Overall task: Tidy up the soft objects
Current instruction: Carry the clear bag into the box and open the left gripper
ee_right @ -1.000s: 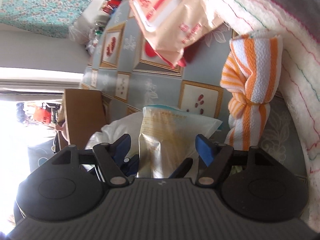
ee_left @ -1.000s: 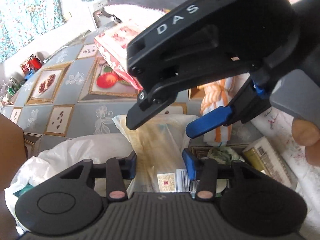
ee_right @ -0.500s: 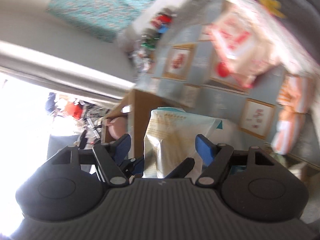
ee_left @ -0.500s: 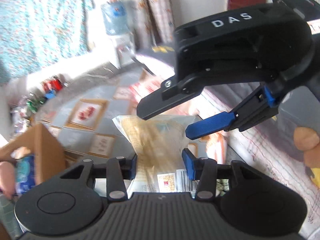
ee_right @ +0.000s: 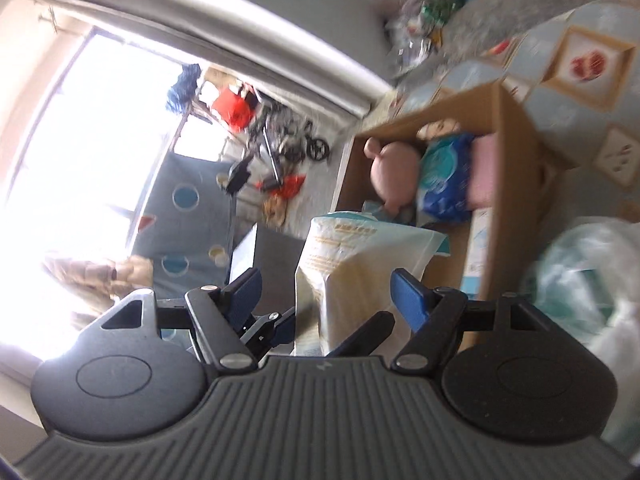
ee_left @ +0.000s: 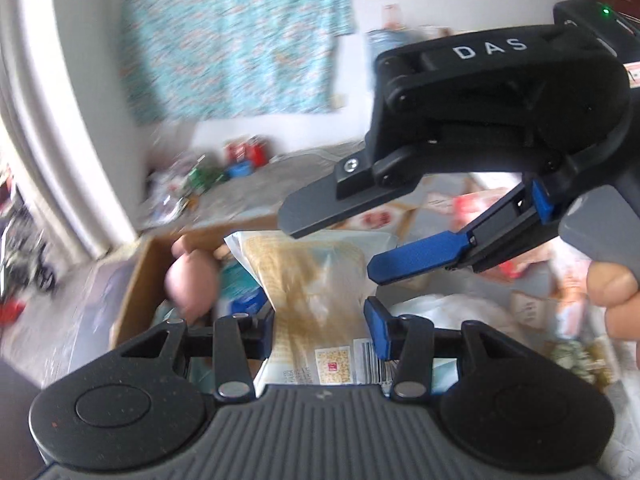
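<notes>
Daylight floods in from the window [ee_right: 80, 152] at the left of the right wrist view, blown out to white glare. Both views are motion-blurred beyond the sharp near gripper bodies, the curtain [ee_left: 236, 36] smeared, and fisheye bends the edges.

Pale packet [ee_right: 356, 272] between open right gripper [ee_right: 326, 292] fingers — cardboard box [ee_right: 516, 128] beyond.

A patterned tablecloth [ee_right: 472, 76] bears a cardboard box [ee_right: 516, 128].
</notes>
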`<state>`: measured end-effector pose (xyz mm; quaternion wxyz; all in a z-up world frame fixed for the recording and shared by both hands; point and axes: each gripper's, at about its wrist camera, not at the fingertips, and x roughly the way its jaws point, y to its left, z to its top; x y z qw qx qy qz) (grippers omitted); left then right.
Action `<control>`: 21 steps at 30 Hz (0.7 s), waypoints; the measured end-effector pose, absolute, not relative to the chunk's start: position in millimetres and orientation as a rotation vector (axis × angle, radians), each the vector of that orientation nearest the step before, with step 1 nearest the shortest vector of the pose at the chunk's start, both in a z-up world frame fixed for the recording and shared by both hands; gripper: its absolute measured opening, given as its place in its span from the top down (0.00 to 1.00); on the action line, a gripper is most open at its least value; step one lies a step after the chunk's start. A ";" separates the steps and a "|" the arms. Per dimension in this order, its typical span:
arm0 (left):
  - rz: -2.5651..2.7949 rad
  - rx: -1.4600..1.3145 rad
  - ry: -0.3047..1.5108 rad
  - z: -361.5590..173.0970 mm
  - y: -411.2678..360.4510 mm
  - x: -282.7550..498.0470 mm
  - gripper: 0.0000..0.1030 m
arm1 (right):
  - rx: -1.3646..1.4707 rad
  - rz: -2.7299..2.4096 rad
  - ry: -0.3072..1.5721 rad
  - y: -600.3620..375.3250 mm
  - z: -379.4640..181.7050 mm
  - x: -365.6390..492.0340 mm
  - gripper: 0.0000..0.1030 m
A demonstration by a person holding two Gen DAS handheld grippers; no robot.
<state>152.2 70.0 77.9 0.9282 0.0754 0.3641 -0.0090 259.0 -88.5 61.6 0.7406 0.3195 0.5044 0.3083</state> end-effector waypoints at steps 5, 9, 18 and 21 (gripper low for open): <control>0.035 0.100 0.808 50.6 116.5 179.5 0.55 | 0.630 0.637 1.221 -35.8 25.6 295.5 0.30; 0.026 0.076 0.871 19.8 140.6 209.9 0.55 | 0.593 0.573 1.292 -16.0 -11.1 322.0 0.30; 0.048 0.050 1.034 -46.0 168.4 239.0 0.43 | 0.519 0.508 1.345 -2.3 -65.1 364.8 0.32; 0.051 0.008 1.024 -44.5 177.4 229.0 0.36 | 0.477 0.527 1.295 -1.8 -53.4 361.5 0.31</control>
